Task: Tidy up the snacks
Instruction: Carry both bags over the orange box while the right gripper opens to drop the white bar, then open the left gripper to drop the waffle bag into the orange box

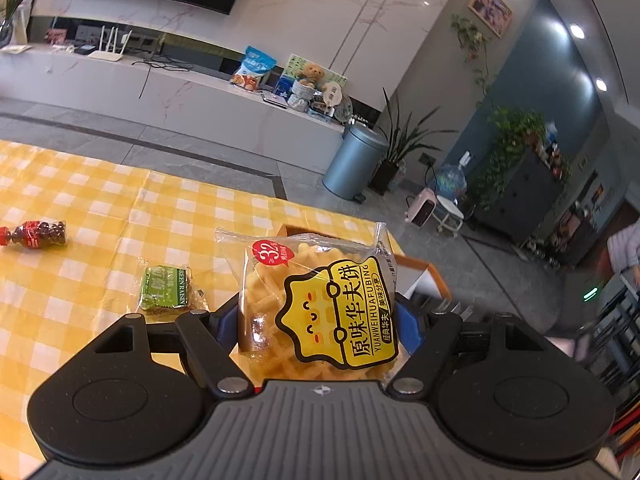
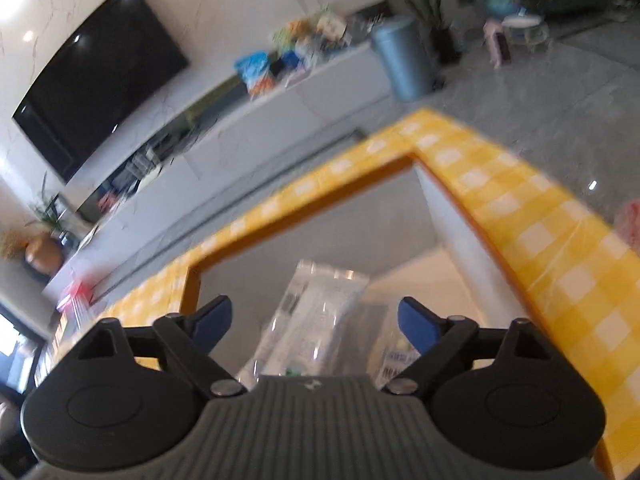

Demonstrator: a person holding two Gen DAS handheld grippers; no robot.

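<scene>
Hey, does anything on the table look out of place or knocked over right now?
Yes. A small cola bottle lies on its side on the checked tablecloth, far from the other snacks. A green raisin packet also sits loose on the cloth. The left gripper holds a waffle snack bag.

the table (image 1: 100, 208) wears a yellow-and-white checked cloth and fills the left and lower left of the left wrist frame. a small bottle (image 1: 34, 234) lies on its side at the far left edge. a green packet (image 1: 165, 293) lies flat just left of centre. an orange-rimmed box (image 2: 192, 280) sits at the table's corner.
</scene>
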